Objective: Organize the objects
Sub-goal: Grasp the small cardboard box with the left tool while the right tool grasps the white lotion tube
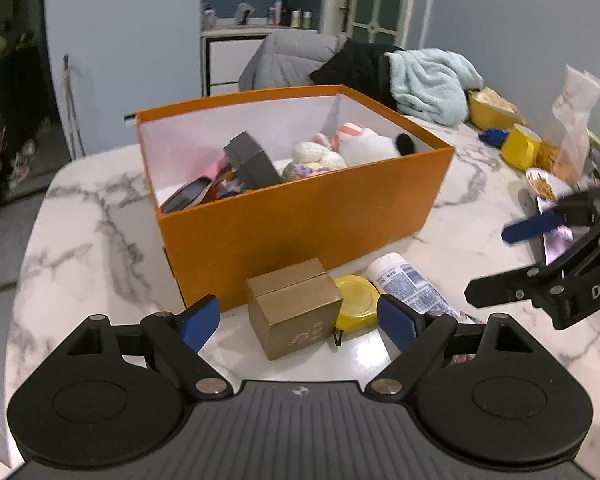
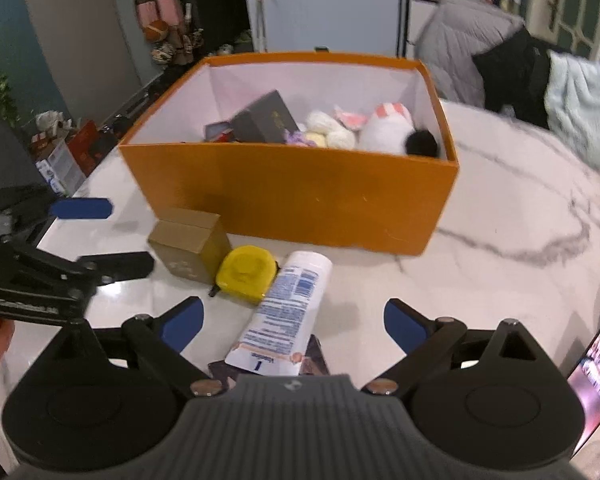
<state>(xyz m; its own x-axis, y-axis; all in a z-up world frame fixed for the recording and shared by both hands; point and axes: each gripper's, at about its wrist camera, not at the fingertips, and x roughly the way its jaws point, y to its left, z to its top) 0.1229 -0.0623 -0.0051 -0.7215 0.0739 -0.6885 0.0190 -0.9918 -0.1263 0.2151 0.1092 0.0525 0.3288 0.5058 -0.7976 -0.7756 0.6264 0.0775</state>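
- Orange card forms the open box (image 1: pixel 300 204), white inside, standing on the white marble-veined table (image 1: pixel 80 248) in the left wrist view.
- Inside it: one dark grey square case (image 1: pixel 252 160), a white plush toy (image 1: pixel 364 144) and cream knitted pieces (image 1: pixel 320 156).
- Three loose things lie in front of the box: one kraft-brown cube carton (image 1: pixel 296 314), one round yellow tape measure (image 1: pixel 358 302) touching it, one white tube (image 1: pixel 412 288) with blue print.
- Left gripper (image 1: pixel 300 322) is spread wide, the carton between its blue pads, untouched.
- A pale blue fleece (image 1: pixel 432 84) lies at the table's far edge.
- Right wrist view: right gripper (image 2: pixel 294 322) is spread, empty, the tube (image 2: pixel 288 308) lying between its fingers.
- Carton (image 2: pixel 190 244), tape measure (image 2: pixel 246 274) and box (image 2: pixel 296 196) sit beyond; a lit phone (image 2: pixel 594 364) lies at the right edge.
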